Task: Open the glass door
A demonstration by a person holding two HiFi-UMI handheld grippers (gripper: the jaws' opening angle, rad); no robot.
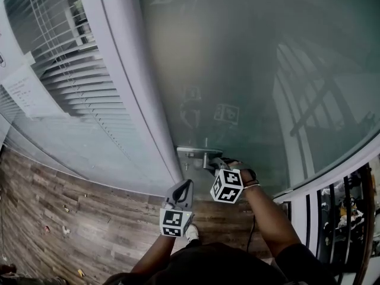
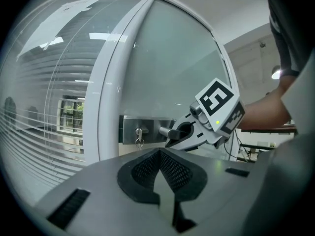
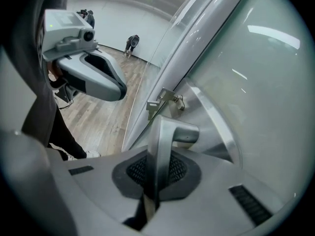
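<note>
Over on the left, slatted blinds (image 1: 65,58) hung behind a fixed pane with paper notices (image 1: 27,91) stuck to it, and a wooden floor (image 1: 71,218) ran beneath. A white frame (image 1: 133,88) stood between that pane and the glass door (image 1: 249,70), which was frosted, filled the right of the scene and looked closed against the frame. The left gripper (image 1: 187,184) was held near the person's body, just left of the lock and a little short of it, pointing roughly level toward the door's edge. Its claw was clenched on nothing: the dark pads met at their tips with no object between them, and it touched neither door nor handle. Just beyond it, at the door's left edge beside the frame, sat a steel lock plate (image 2: 142,129) with a key (image 2: 139,135) in its cylinder. A lever handle (image 3: 165,132) jutted out from the plate's right end. The right gripper (image 1: 215,162) came at that handle from the near right, tilted downward, and its claw was grasping the lever, the metal bar running straight between the two pads and pinched from both sides. Its marker cube (image 1: 227,186) faced up, and the person's forearm (image 1: 267,212) trailed back to the near right
</note>
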